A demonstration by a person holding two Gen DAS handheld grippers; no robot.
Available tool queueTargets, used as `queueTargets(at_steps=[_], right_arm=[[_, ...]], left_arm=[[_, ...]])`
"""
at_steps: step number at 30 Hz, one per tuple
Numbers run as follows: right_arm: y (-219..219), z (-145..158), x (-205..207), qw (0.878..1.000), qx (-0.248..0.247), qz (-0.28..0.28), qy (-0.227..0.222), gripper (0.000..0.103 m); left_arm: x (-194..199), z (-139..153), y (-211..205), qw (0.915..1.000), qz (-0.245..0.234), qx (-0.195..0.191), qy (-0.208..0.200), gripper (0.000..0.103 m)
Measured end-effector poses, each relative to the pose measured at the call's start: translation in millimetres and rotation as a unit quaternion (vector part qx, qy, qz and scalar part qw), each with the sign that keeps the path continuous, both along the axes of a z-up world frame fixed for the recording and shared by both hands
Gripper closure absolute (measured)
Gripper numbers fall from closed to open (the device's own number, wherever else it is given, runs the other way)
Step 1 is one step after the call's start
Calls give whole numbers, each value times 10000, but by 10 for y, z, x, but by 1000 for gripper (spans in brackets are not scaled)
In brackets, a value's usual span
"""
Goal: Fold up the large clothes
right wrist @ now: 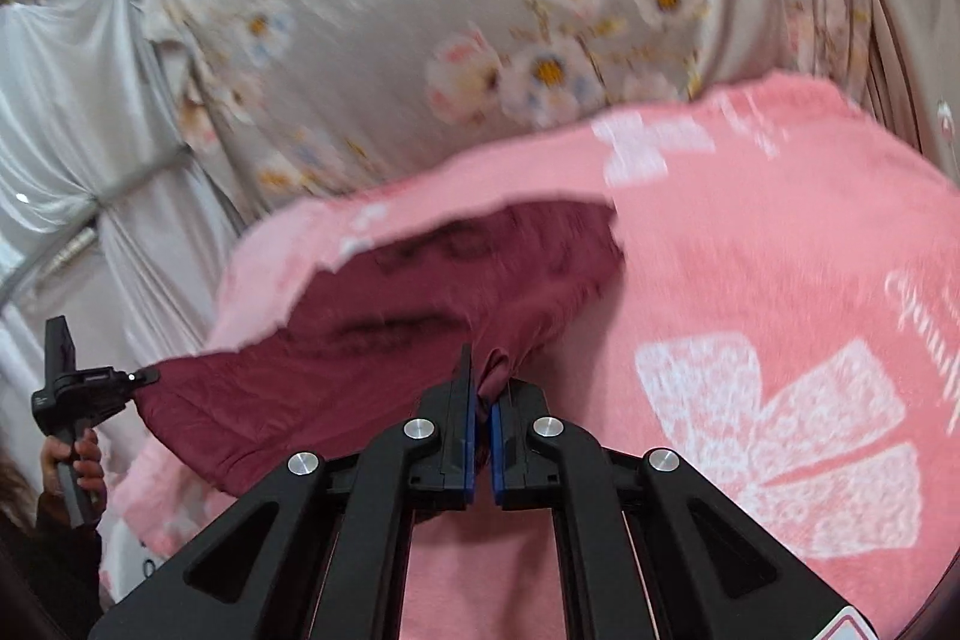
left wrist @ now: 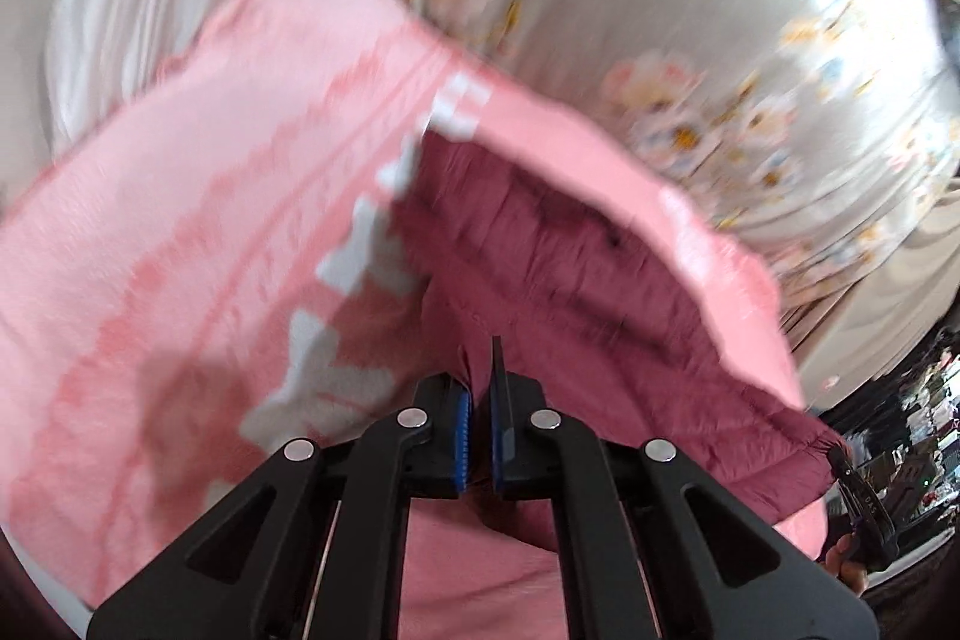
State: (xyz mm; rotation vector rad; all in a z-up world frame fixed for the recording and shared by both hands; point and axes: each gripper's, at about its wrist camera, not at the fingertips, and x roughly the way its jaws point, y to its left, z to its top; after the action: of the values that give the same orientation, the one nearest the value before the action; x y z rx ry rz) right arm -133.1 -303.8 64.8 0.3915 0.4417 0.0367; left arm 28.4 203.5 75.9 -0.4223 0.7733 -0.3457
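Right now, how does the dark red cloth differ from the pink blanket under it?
The dark red cloth is plain maroon; the pink blanket carries white bow prints. The cloth is lifted, pinched by both the left gripper and the right gripper; the blanket lies spread beneath. Both are soft fabric.

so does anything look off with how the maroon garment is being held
Nothing is damaged. The maroon garment hangs stretched between the left gripper and right gripper, each shut on an edge, above the pink blanket. The right's pinch is bunched into a wad, so that corner looks uneven.
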Motion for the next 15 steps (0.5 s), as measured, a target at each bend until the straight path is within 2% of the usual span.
queueTargets(at_steps=[4, 7, 9, 11, 13, 15], right_arm=[[-122, 471, -69, 9961, 335, -137, -809, 100], [-315, 582, 295, 9931, 671, -307, -908, 100], [-389, 554, 620, 9939, 649, -507, -740, 100], [-502, 433, 1097, 9940, 762, -686, -372, 100], [-646, 227, 1618, 9914, 1010, -828, 35, 100], [-697, 43, 2012, 9894, 968, -1006, 387, 100]], left_arm=[[-138, 575, 92, 9971, 93, -198, -728, 99], [58, 799, 4, 9940, 147, -115, -1076, 99], [347, 790, -117, 9945, 147, -41, -1034, 99], [797, 670, -300, 9966, 186, 180, -783, 98], [1288, 462, -499, 9966, 262, 615, -487, 97], [1719, 202, -665, 9939, 338, 1041, -169, 96]])
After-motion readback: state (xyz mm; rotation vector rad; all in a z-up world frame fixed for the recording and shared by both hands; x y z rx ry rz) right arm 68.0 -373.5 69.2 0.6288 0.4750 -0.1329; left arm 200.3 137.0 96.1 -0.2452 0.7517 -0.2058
